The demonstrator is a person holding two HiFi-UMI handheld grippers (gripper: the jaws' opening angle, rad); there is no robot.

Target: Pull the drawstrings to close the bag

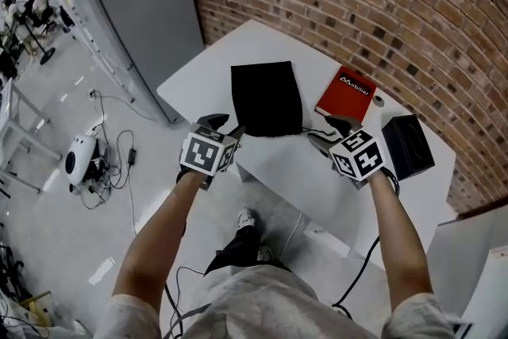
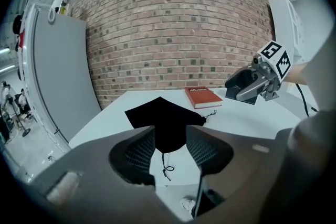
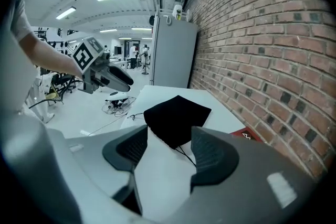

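A flat black drawstring bag (image 1: 266,98) lies on the white table (image 1: 294,167), its mouth toward me. In the left gripper view the bag (image 2: 163,119) is just beyond my open left gripper (image 2: 170,152), and a knotted drawstring (image 2: 167,168) lies on the table between the jaws, untouched. Another drawstring (image 3: 184,153) runs from the bag's corner (image 3: 176,115) toward my open right gripper (image 3: 167,152). From above, the left gripper (image 1: 222,125) hovers at the bag's near-left corner and the right gripper (image 1: 333,128) at its near-right. Neither holds anything.
A red book (image 1: 345,93) lies right of the bag, with a black box (image 1: 407,145) beyond my right gripper and a small white object (image 1: 379,101) near the brick wall (image 1: 381,4). A grey cabinet (image 1: 143,4) stands left. Cables (image 1: 119,163) lie on the floor.
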